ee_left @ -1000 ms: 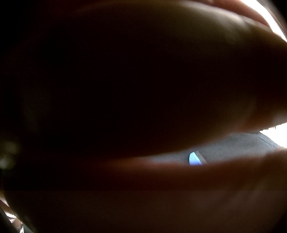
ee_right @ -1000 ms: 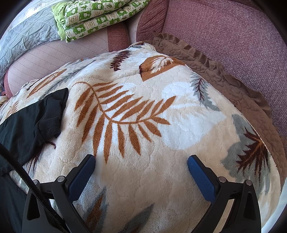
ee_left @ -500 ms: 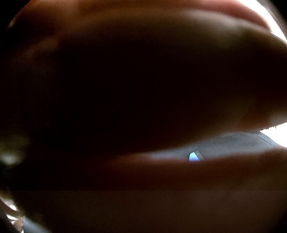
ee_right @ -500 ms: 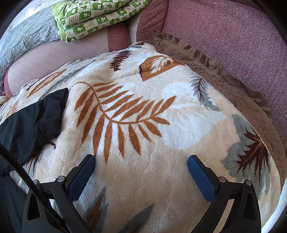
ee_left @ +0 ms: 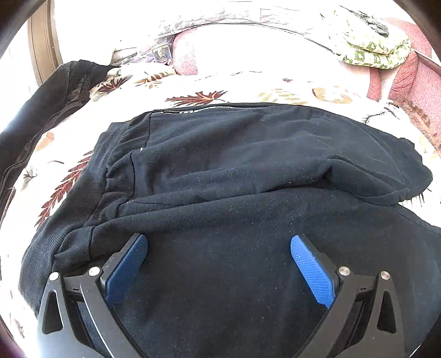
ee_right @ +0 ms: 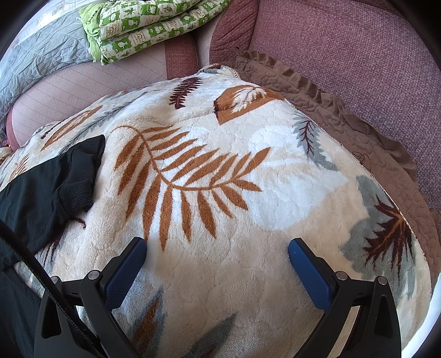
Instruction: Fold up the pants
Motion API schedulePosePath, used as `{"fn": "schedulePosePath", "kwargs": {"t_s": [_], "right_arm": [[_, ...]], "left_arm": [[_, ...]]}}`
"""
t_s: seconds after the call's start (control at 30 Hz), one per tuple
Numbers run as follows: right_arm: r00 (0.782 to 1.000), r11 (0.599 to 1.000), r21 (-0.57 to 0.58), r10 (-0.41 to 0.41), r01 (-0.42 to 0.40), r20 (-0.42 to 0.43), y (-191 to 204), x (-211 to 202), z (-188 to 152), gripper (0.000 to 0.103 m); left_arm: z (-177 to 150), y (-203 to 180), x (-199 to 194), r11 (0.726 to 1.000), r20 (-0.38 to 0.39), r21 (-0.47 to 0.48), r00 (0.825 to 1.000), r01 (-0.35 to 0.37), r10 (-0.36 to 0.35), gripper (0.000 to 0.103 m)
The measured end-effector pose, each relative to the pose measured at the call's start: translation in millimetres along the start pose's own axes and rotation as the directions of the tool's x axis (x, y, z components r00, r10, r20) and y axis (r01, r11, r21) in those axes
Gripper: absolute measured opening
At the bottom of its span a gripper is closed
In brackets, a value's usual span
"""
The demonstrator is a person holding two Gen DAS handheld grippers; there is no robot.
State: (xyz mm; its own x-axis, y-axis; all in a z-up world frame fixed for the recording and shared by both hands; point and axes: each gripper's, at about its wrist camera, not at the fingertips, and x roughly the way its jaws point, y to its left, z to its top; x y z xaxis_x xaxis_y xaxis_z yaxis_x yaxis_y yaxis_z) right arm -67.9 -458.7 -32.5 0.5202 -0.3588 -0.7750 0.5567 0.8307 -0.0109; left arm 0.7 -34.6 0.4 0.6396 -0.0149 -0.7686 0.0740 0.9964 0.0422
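1. Left camera: a second ago something covered my lens; now it is clear, so I can plan the fold.
2. Pants: black, partly doubled over, on the leaf-print blanket.
3. Left gripper: spread wide over the pants, holding nothing.
4. Right gripper: unmoved, spread wide over bare blanket; pants cuff at its left.

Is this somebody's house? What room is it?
Probably a home living room or bedroom: a fleecy leaf-print blanket spread over a mauve upholstered sofa, a folded green quilt behind it, and black pants laid out for folding.
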Motion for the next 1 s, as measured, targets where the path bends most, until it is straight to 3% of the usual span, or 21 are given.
{"fn": "schedulePosePath", "kwargs": {"t_s": [0.33, 0.47, 0.6, 0.7, 0.83, 0.93, 1.0], "right_arm": [[1.0, 1.0, -0.003, -0.003, 0.003, 0.001, -1, -2, 2, 0.103], [1.0, 1.0, 0.01, 0.019, -0.019, -0.003, -3, -1, 1, 0.103], [0.992, 0.989, 0.082, 0.122, -0.124, 0.035, -18, -6, 0, 0.103], [0.968, 0.948, 0.196, 0.238, -0.249, 0.079, -41, -15, -1, 0.103], [0.921, 0.888, 0.248, 0.358, -0.386, 0.151, -55, -45, -4, 0.103], [0.864, 0.844, 0.227, 0.425, -0.486, 0.271, -50, -88, -10, 0.103], [0.803, 0.79, 0.209, 0.5, -0.576, 0.325, -42, -115, -15, 0.103]], "left_arm": [[1, 5, -1, 1.0, 0.009, 0.014, 1.0, -0.016, 0.016, 0.103], [2, 12, -5, 1.0, -0.036, 0.0, 0.999, 0.011, -0.011, 0.103], [-6, 19, -14, 0.998, -0.062, 0.034, 0.997, 0.044, -0.042, 0.103], [-10, 23, -34, 0.998, -0.071, 0.046, 0.996, 0.049, -0.046, 0.103], [-13, 27, -74, 0.999, 0.016, 0.028, 0.999, 0.037, -0.037, 0.103], [-10, 23, -102, 0.997, 0.034, 0.082, 0.999, -0.011, 0.008, 0.103], [-9, 23, -119, 0.995, 0.053, 0.098, 0.999, -0.013, 0.008, 0.103]]}}
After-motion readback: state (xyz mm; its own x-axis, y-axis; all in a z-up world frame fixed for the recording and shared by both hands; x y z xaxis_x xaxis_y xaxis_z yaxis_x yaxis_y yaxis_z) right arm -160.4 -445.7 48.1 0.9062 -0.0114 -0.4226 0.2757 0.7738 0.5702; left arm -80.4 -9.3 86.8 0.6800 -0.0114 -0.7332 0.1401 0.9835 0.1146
